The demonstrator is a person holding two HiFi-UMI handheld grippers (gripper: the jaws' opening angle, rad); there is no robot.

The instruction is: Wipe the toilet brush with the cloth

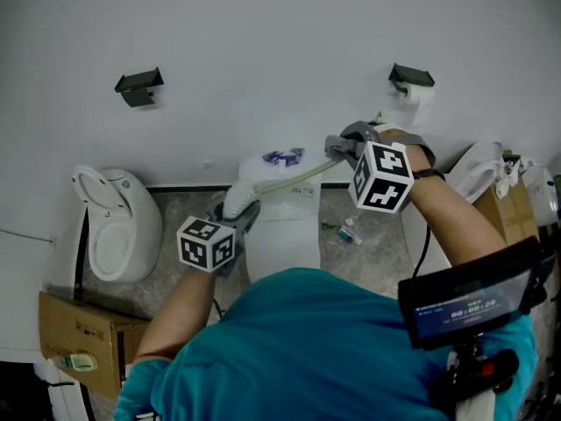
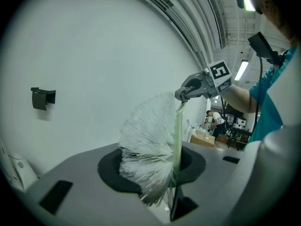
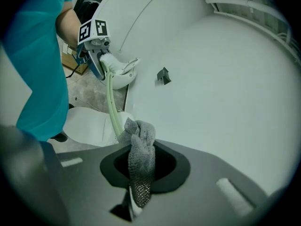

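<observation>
The toilet brush has a white bristle head (image 2: 149,140) and a pale green handle (image 2: 178,126). My left gripper (image 2: 172,194) is shut on the brush by its head and holds it above the toilet (image 1: 280,235). The handle (image 1: 294,180) slants up and right to my right gripper (image 1: 340,147). In the right gripper view, that gripper (image 3: 134,199) is shut on a grey mesh cloth (image 3: 139,157). The bunched cloth lies against the green handle (image 3: 112,105), near its free end. Farther along the handle I see the left gripper (image 3: 96,55) and the brush head (image 3: 118,68).
A white wall rises just behind the toilet, with a black bracket (image 1: 138,86) and a toilet-paper holder (image 1: 412,82) on it. A white urinal-like fixture (image 1: 118,222) and a cardboard box (image 1: 79,331) stand at the left. A small bottle (image 1: 349,232) lies on the floor.
</observation>
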